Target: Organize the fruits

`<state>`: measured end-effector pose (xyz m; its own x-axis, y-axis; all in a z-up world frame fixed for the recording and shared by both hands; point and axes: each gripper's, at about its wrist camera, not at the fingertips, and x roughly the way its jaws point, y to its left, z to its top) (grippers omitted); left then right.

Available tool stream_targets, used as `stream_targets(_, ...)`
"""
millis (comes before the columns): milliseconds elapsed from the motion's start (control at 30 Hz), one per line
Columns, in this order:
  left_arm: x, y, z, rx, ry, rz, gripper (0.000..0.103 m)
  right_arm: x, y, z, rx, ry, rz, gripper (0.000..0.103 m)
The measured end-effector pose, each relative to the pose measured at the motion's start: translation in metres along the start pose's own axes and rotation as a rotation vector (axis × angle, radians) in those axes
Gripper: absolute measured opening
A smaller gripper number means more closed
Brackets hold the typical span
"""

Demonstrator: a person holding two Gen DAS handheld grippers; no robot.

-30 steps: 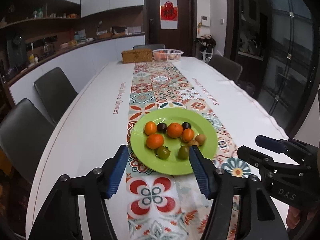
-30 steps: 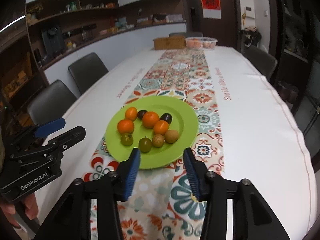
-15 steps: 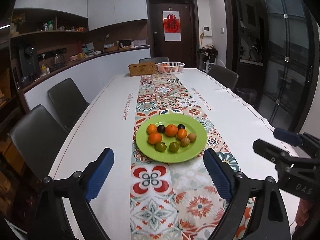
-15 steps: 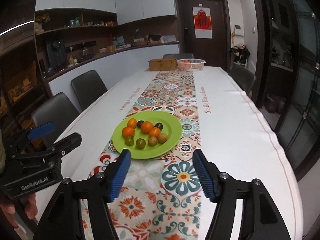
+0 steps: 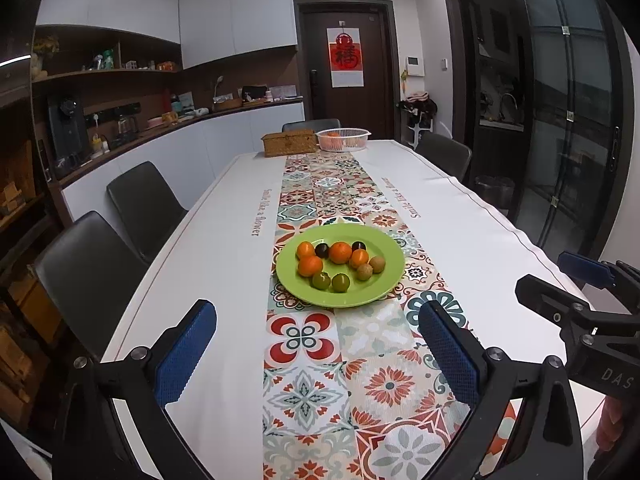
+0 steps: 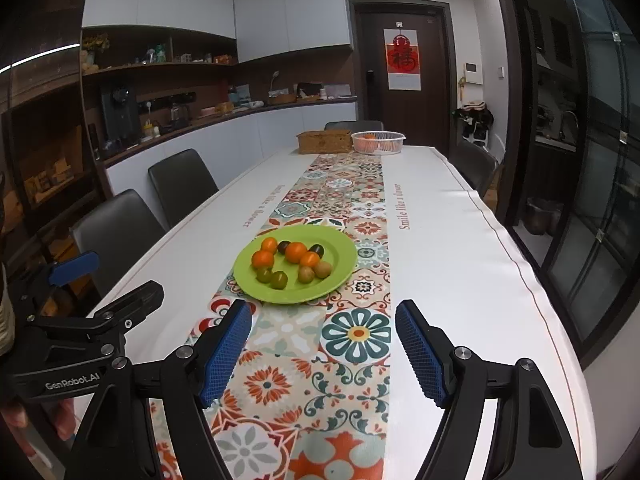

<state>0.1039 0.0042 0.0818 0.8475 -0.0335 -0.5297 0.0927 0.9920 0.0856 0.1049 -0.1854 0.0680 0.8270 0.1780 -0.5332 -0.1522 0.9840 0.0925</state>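
- The white basket (image 5: pixel 343 139) at the far end of the table holds orange things, too small to tell what they are.
- The shelf items (image 6: pixel 160 56) are too small to name.
- The picture's edge cuts off the person's hand (image 6: pixel 24 424).

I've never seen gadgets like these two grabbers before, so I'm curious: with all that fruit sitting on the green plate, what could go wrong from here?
The small round fruits lie loose and close together on the green plate; nudging an orange could send neighbours such as the green fruit rolling off.

The plate rests on a patterned table runner, so a push might slide it.

Both the left gripper and the right gripper are open and side by side; reaching together, they might collide.
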Motion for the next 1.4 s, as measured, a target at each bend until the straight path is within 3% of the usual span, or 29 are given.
stream_targets(633, -0.031, 0.003, 0.007, -0.011, -0.059, 0.020, 0.103, -0.017, 0.007, 0.001, -0.018, -0.039, -0.009, 0.077)
stream_targets(1400, -0.033, 0.002, 0.007, -0.009, -0.068, 0.049, 0.103, -0.021, 0.007, 0.004, -0.033, -0.053, -0.020, 0.077)
